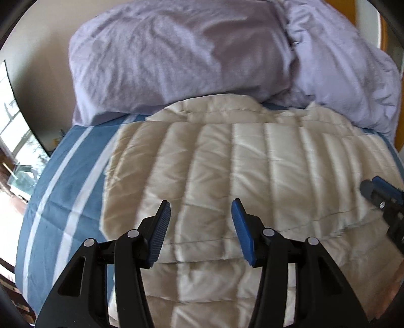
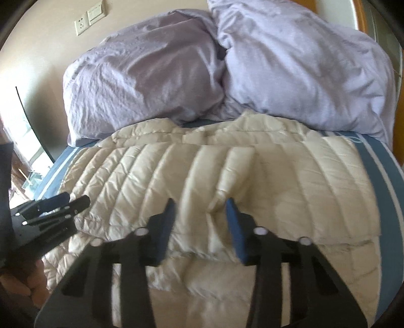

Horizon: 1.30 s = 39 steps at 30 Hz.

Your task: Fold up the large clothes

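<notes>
A cream quilted down jacket [image 1: 227, 164] lies spread on the bed, one layer folded over another with its edge running across the near part [image 2: 290, 239]. My left gripper [image 1: 200, 209] hovers over the jacket's left part, open, with nothing between its blue pads. It also shows at the left of the right wrist view [image 2: 77, 199]. My right gripper [image 2: 200, 201] stands open over the jacket's middle. A raised crease of the fabric [image 2: 217, 207] runs up between its fingers, and the pads do not visibly press on it. Its tip [image 1: 376, 191] shows at the right edge of the left wrist view.
The bed has a blue sheet with white stripes [image 1: 63, 191]. A heaped lilac duvet [image 1: 189, 55] fills the far side against the wall. Wall sockets [image 2: 91, 17] sit above it, a window [image 1: 10, 126] is at the left, and a hand [image 2: 32, 285] holds the left gripper.
</notes>
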Each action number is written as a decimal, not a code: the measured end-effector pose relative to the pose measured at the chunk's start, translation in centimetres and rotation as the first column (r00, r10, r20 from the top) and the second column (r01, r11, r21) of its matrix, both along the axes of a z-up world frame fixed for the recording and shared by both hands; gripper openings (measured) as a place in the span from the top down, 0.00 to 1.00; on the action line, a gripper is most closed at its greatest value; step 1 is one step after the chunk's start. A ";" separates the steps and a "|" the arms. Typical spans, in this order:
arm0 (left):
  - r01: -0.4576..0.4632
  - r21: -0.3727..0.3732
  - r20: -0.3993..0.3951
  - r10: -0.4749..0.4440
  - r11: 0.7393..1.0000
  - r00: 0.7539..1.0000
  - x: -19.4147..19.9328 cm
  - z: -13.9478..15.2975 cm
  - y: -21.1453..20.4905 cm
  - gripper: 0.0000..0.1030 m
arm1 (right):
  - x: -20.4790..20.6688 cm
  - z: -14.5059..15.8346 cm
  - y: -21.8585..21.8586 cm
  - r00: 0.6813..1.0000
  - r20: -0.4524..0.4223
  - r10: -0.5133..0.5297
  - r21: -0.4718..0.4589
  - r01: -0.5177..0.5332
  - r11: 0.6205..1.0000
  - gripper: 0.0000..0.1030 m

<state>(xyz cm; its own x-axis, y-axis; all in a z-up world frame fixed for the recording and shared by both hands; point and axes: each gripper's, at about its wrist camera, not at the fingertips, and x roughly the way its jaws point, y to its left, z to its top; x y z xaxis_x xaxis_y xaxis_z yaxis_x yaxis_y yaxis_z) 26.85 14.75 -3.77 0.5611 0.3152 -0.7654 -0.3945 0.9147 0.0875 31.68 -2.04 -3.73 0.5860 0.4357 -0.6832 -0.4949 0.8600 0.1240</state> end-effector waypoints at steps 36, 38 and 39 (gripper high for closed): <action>-0.037 0.008 -0.026 0.037 0.999 0.999 0.9 -4.3 1.4 0.30 | 4.3 -6.1 -1.1 0.989 -0.141 -0.049 0.018 0.052 0.998 0.96; -0.037 0.003 -0.025 0.037 0.999 0.999 0.9 -4.3 1.5 0.29 | 4.4 -6.2 -1.3 0.988 -0.148 -0.048 0.031 0.054 0.998 0.96; -0.038 0.002 -0.027 0.038 0.999 0.999 0.9 -4.3 1.5 0.29 | 4.4 -6.2 -1.3 0.987 -0.151 -0.048 0.035 0.054 0.998 0.96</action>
